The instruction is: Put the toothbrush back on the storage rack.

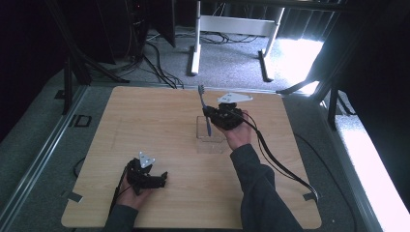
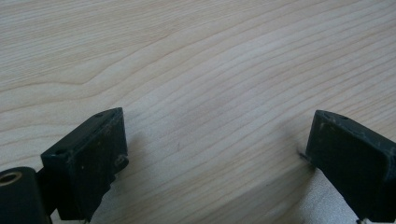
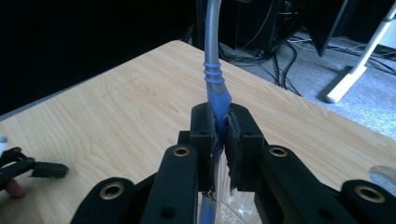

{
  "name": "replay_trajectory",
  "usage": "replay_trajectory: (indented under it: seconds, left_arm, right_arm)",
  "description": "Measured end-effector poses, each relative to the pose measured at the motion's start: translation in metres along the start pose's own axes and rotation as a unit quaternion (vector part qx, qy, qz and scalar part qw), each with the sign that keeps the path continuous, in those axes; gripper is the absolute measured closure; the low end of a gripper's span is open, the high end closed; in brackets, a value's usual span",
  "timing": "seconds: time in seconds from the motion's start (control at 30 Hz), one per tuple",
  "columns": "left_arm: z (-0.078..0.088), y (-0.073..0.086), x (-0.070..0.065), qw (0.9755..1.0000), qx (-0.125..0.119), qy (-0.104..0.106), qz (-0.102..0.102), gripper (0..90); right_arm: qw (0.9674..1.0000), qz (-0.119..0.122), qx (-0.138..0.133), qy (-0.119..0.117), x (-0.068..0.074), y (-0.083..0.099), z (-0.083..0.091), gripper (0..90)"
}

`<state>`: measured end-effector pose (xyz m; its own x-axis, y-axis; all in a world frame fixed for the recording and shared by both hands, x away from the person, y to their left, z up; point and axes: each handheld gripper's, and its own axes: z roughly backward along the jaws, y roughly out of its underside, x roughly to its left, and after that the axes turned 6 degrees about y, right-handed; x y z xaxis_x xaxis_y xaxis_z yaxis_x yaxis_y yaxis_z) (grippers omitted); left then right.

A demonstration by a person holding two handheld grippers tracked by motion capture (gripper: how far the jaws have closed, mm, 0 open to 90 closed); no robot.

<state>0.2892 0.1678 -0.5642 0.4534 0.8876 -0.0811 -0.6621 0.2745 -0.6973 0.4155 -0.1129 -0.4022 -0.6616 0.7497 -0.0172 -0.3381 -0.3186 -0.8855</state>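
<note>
A blue and grey toothbrush (image 1: 205,110) stands nearly upright over a clear plastic cup (image 1: 211,134) in the middle of the table. My right gripper (image 1: 218,116) is shut on it. In the right gripper view the black pads (image 3: 236,140) clamp the blue handle (image 3: 217,100), its grey neck rises out of the top of the picture, and the cup's rim (image 3: 236,207) glints just below the jaws. My left gripper (image 1: 162,178) rests low on the table near the front left, open; in the left gripper view its fingers (image 2: 95,156) stand wide apart over bare wood with nothing between them.
The wooden tabletop (image 1: 145,125) has free room to the left of the cup and along the front. Beyond the far edge lie floor cables (image 1: 159,67) and a white desk frame (image 1: 232,29). The right gripper's cable (image 1: 280,164) trails across the table's right side.
</note>
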Motion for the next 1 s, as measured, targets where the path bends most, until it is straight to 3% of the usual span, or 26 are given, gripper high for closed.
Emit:
replay_trajectory:
  seconds: [1.0]
  left_arm:
    - [0.0, 0.0, 0.0, 1.0, -0.001, 0.0, 0.0, 5.5]
  right_arm:
    - [0.9997, 0.003, 0.017, 0.016, -0.007, 0.008, -0.015, 81.6]
